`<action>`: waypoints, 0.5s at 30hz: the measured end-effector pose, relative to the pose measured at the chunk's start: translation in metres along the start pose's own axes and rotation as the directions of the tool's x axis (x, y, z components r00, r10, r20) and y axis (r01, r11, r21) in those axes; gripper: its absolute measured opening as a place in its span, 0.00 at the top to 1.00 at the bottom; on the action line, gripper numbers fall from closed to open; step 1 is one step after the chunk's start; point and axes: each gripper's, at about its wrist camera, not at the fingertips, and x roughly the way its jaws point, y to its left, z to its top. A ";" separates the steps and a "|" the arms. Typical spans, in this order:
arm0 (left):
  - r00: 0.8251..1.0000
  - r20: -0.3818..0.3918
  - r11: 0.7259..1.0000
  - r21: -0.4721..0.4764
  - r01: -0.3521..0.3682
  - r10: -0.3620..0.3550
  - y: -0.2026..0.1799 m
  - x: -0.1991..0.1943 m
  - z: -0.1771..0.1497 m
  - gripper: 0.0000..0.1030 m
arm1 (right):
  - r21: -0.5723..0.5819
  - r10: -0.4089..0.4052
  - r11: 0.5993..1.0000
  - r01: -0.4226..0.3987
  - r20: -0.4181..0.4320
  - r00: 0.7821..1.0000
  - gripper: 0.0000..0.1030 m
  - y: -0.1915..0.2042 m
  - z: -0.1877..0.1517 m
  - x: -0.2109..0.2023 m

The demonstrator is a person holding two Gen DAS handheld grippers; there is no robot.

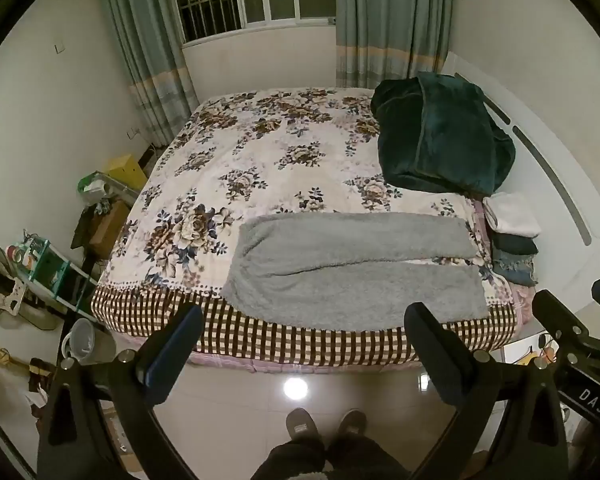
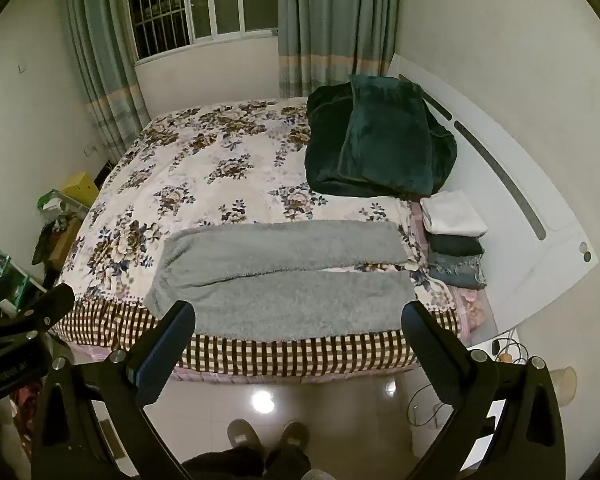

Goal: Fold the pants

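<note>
Grey fleece pants (image 1: 352,272) lie flat on the near edge of the floral bed (image 1: 260,152), waist to the left, both legs stretched to the right, side by side with a narrow gap. They also show in the right wrist view (image 2: 284,280). My left gripper (image 1: 304,316) is open and empty, held above the floor short of the bed edge. My right gripper (image 2: 298,314) is open and empty too, also short of the bed. Part of the right gripper shows at the right edge of the left wrist view (image 1: 572,328).
A dark green folded blanket (image 1: 440,136) sits at the bed's far right. A stack of folded clothes (image 1: 512,236) lies by the white headboard (image 2: 520,184). Shelves and clutter (image 1: 40,264) stand left of the bed. My slippered feet (image 1: 324,424) stand on glossy tile.
</note>
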 end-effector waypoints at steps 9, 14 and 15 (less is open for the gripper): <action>1.000 0.012 1.000 -0.005 0.002 -0.002 0.000 0.001 0.002 0.00 | -0.006 -0.008 1.000 0.008 0.001 1.000 0.00 0.000 0.000 0.000; 1.000 0.014 1.000 -0.006 0.007 -0.007 -0.008 -0.002 0.006 0.00 | -0.006 -0.008 1.000 0.008 0.002 1.000 0.00 0.000 0.000 0.000; 1.000 0.015 1.000 -0.004 0.009 -0.008 -0.002 -0.006 0.005 0.00 | -0.006 -0.008 1.000 0.008 0.001 1.000 0.00 0.000 0.000 0.000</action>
